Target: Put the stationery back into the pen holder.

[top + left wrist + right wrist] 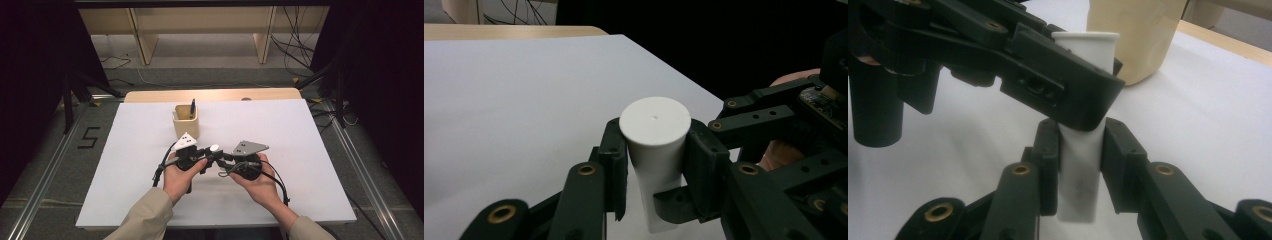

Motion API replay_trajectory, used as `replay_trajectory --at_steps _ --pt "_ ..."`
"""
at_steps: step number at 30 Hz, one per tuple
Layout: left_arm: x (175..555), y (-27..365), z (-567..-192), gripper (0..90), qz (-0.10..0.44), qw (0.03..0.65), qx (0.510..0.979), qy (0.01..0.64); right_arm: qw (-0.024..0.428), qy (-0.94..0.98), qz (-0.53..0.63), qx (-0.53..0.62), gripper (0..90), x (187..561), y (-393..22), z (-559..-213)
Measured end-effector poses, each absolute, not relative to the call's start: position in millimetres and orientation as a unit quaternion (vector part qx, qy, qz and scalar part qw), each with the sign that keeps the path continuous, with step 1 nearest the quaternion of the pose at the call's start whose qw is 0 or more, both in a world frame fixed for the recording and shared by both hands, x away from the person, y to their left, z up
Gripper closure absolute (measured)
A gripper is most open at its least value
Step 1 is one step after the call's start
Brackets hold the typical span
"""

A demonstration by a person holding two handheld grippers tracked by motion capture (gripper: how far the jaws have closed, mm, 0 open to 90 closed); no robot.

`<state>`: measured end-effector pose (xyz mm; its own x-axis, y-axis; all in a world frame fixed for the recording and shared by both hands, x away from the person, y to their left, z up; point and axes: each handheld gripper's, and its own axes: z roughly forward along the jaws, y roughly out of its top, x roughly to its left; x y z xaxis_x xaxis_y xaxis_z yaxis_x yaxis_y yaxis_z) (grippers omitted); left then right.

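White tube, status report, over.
Both tools, left and right, clamped on white tube, upright above mat. Cup behind, apart. Nothing in the way.

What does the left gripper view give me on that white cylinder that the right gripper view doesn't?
Left gripper view: the white cylinder's flat round top face, with the left tool's pads against its sides just below the top.

Right gripper view: the right tool clamped on the cylinder's lower body, and the beige holder standing behind it.

Both: the cylinder upright, gripped by both tools, over the white table sheet.
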<state>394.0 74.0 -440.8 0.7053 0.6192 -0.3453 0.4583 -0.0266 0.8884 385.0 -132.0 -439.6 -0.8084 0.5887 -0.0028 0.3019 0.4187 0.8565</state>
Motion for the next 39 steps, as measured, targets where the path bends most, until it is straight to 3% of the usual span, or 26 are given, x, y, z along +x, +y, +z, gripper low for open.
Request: replay_trajectory --at_steps 7,10,20,39 --pt "393 73 -439 66.6 0.088 0.583 0.718 0.371 0.162 0.828 0.469 0.262 68.4 385 -132 -440" --pt "392 73 -438 66.7 0.112 0.578 0.721 0.367 0.167 0.826 0.467 0.268 54.7 386 -133 -440" --pt "397 85 -428 66.6 0.173 0.563 0.728 0.352 0.159 0.818 0.457 0.311 39.6 390 -156 -445" --pt "420 112 -405 66.7 0.228 0.556 0.712 0.364 0.144 0.811 0.438 0.36 30.9 384 -203 -460"
